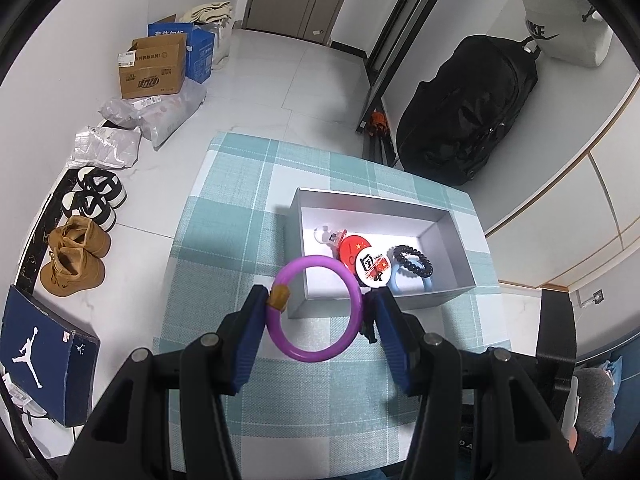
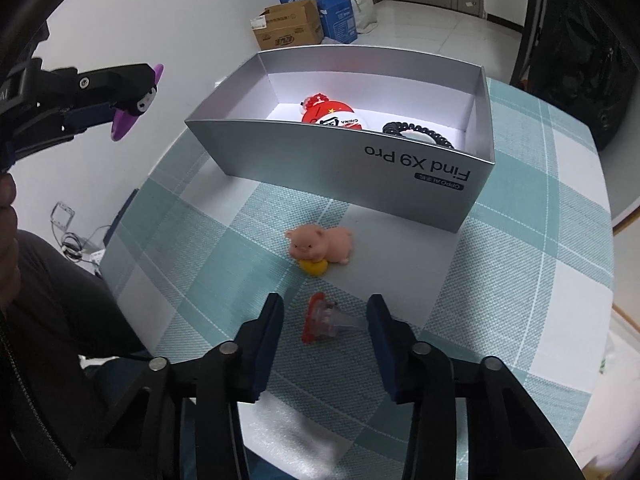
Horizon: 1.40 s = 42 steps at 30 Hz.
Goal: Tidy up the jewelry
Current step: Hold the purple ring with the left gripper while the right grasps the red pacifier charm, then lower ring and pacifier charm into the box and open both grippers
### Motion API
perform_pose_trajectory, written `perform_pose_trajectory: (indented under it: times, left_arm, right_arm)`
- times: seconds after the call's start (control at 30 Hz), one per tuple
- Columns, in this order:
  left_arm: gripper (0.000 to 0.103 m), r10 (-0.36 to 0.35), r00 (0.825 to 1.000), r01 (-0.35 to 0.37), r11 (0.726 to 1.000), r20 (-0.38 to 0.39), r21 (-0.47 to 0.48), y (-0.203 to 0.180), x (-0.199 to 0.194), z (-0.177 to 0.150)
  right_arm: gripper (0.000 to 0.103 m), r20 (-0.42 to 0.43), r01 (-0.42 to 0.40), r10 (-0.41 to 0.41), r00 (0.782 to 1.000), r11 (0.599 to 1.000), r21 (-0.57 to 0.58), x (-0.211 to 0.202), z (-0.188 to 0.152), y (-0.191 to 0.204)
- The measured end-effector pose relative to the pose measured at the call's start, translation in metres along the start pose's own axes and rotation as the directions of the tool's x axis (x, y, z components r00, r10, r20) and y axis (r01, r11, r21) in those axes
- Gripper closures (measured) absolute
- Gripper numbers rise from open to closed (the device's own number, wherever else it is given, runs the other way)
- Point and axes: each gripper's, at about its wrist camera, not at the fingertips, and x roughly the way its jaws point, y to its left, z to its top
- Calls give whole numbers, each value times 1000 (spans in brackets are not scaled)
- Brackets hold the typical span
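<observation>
Bangle (image 1: 319, 307) clamped in left gripper (image 1: 320, 312), just short of box (image 1: 372, 200); right gripper (image 2: 325, 316) jaws apart, straddling red-clear charm (image 2: 326, 318), not gripping.

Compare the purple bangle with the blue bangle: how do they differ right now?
The purple bangle is clamped in the left gripper, in the air just outside the box; the blue bangle lies inside it. The purple bangle has an amber bead and nothing on it; the blue bangle lies under a black bead bracelet. Both are plain round rings.
</observation>
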Motion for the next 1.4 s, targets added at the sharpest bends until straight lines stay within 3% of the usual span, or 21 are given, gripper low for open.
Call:
perform_pose_trajectory:
  times: [0.1,0.5,0.8,1.1,1.4]
  left_arm:
    - [55,1,1000,-1,1000,-1,-1,1,0,0]
    - [55,0,1000,0,1000,2,-9,2,0,-1]
    - [55,-5,1000,6,1000,12,-16,0,1,1]
    - [55,-11,1000,12,1000,17,-24,-7,6,8]
    - [55,-13,1000,13,1000,13,-23,-14,13,16]
  right_arm:
    - [74,3,31,-31,1000,999,-13,0,0,1]
    - [74,26,-2,1,1000,999,39,-8,2,-10]
    - [74,94,-95,87,992,992,82,-27,8,-18]
    - [74,181,-214,185,966,964,155,-46,24,-26]
    - [74,211,-334,288,934,914,230,-48,36,-39]
